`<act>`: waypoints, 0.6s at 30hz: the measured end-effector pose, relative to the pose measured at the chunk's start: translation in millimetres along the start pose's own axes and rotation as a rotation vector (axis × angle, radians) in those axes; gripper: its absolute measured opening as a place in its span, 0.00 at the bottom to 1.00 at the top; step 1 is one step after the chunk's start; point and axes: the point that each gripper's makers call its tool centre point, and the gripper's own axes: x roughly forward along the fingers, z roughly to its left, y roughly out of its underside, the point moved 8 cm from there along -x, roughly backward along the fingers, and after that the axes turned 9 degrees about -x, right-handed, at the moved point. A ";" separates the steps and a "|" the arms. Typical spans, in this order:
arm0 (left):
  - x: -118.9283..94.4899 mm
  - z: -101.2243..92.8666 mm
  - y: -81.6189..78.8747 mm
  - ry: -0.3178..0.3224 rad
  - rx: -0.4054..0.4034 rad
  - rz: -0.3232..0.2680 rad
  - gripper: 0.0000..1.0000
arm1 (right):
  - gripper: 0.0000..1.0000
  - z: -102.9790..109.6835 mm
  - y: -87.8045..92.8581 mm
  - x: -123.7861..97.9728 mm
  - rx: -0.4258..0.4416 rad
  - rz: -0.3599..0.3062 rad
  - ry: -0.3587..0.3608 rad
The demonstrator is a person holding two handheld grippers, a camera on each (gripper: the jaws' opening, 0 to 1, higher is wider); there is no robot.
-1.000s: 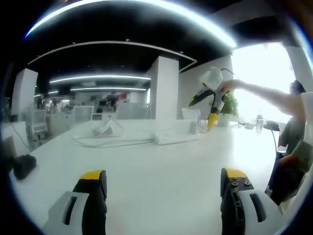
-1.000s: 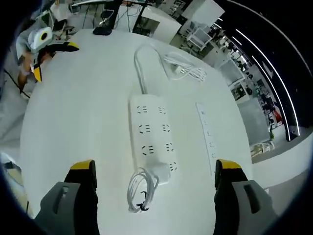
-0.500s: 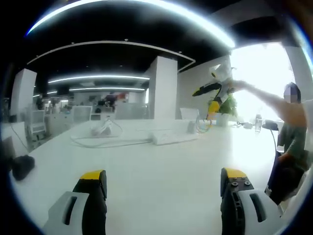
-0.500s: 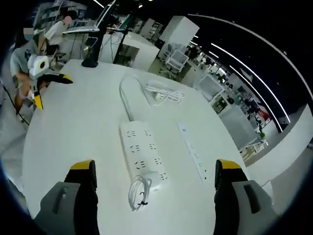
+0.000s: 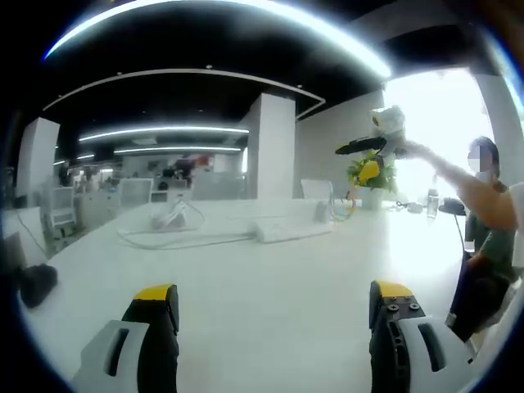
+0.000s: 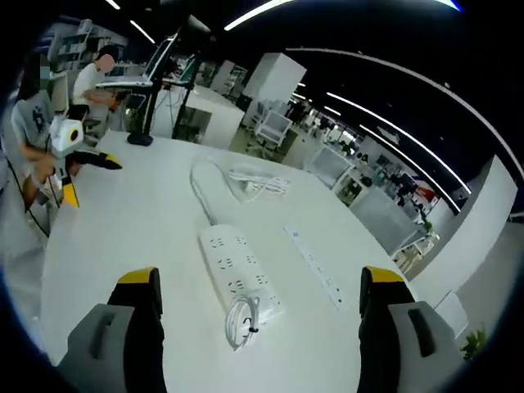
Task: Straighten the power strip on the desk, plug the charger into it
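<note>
On my desk (image 6: 123,237) I count two power strips: one wide white power strip (image 6: 236,268) and one slim strip (image 6: 315,266) beside it. One coiled charger cable (image 6: 243,318) lies at the wide strip's near end, one looped cord bundle (image 6: 260,182) farther off. Two people sit at the far left.

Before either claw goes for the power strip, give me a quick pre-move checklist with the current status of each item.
1. Right claw open and holding nothing: ok, its jaws stand wide apart.
2. Left claw open and holding nothing: ok.
3. Wide white multi-socket power strip in front of the right claw: ok, flat on the white desk.
4. Strip lying straight: cannot tell; it lies at an angle in the right gripper view.
5. White charger with coiled cable located: ok, resting at the strip's near end, not plugged in.
6. Narrow white power strip apart from the wide one: ok, beside it with a gap.
</note>
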 end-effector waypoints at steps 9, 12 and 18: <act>0.9 0.9 -1.8 -0.002 0.001 -0.004 0.99 | 1.00 7.5 4.9 -20.8 0.118 -0.115 0.024; 1.5 0.7 -2.5 0.001 0.004 -0.003 0.99 | 1.00 11.3 7.8 -26.8 0.156 -0.145 0.034; 0.3 1.5 -2.6 -0.004 0.002 -0.004 0.99 | 1.00 20.1 14.9 -37.6 0.203 -0.190 0.084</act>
